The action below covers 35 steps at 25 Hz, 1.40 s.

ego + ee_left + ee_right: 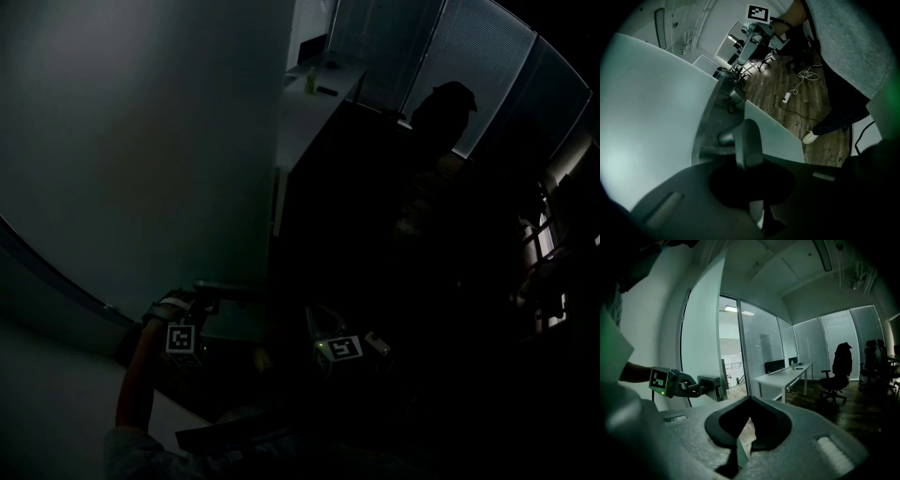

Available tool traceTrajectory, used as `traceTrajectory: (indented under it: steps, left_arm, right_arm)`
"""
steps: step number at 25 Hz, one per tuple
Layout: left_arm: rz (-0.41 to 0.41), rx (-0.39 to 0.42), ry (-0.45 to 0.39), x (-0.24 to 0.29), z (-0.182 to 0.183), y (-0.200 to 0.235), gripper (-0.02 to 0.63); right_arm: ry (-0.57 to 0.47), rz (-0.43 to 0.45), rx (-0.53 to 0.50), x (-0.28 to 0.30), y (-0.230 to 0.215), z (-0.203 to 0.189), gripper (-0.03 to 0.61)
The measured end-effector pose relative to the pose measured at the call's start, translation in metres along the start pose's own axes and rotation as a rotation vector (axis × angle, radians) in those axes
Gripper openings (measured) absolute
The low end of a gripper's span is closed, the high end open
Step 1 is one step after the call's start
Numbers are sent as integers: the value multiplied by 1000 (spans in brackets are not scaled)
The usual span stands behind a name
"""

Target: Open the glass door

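Note:
The frosted glass door [141, 141] fills the left of the dim head view, and its metal lever handle [747, 143] stands out from a round base. My left gripper [202, 305] is shut on that handle; in the left gripper view the lever runs straight into the closed jaws. From the right gripper view the left gripper [696, 387] reaches to the handle's plate at the door's edge [712, 386], with the lit doorway beyond. My right gripper [323, 356] hovers to the right of the handle, shut and empty, away from the door.
A long white desk [783, 376] and an office chair with a jacket over it [839, 371] stand along the blind-covered glass wall. A cable and power strip [787, 96] lie on the wood floor near the person's white shoe [811, 137].

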<state>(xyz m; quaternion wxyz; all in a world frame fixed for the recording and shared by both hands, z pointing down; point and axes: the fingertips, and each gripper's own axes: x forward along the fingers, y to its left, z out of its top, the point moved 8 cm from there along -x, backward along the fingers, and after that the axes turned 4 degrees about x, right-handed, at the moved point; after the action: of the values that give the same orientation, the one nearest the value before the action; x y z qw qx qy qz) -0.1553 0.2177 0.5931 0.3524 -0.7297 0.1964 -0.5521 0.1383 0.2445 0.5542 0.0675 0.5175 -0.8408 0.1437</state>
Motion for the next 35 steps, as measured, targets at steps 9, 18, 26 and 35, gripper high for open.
traceTrajectory:
  steps: [9,18,26,35]
  left_arm:
    - [-23,-5,-9,-6,1,-3,2]
    - [-51,-8,-13,-11,2,0,8]
    - [-116,-30,1,-7,1,-2,48]
    - [-189,-47,19,-10,1,1,78]
  right_arm:
    - [-5,5,-1,2,-1,4,3]
    - [-1,6,-2,2,-1,8,3]
    - [3,2,-1,2,1,2,3]
    - [7,-1,2,1,-1,2,3]
